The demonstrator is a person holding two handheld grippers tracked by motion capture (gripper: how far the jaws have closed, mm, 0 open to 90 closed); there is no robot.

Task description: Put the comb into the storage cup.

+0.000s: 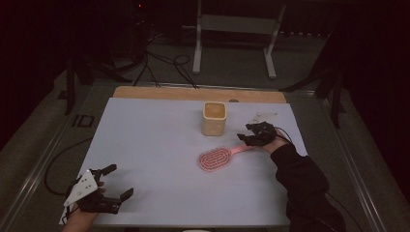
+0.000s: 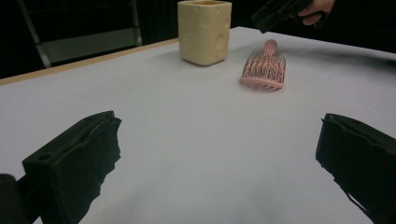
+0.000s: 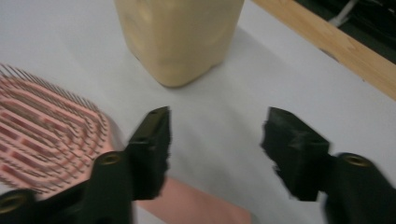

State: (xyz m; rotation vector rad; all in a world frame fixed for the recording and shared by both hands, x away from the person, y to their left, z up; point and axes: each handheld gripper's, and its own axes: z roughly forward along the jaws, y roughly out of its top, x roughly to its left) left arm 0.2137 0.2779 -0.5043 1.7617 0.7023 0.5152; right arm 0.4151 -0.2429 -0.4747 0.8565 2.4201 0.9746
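A pink hairbrush lies bristles up on the white table cover, its handle pointing right towards my right gripper. That gripper hovers over the handle's end, jaws apart and not pressing on it. In the right gripper view my right gripper straddles the handle, with the brush head at left and a beige square cup ahead. The cup stands upright just behind the brush. My left gripper rests open near the front left corner, nothing between its jaws.
The white cover leaves a wooden strip bare along the table's far edge. Beyond the table a white metal stand and dark cables sit on the floor. A sleeve comes in from the bottom right.
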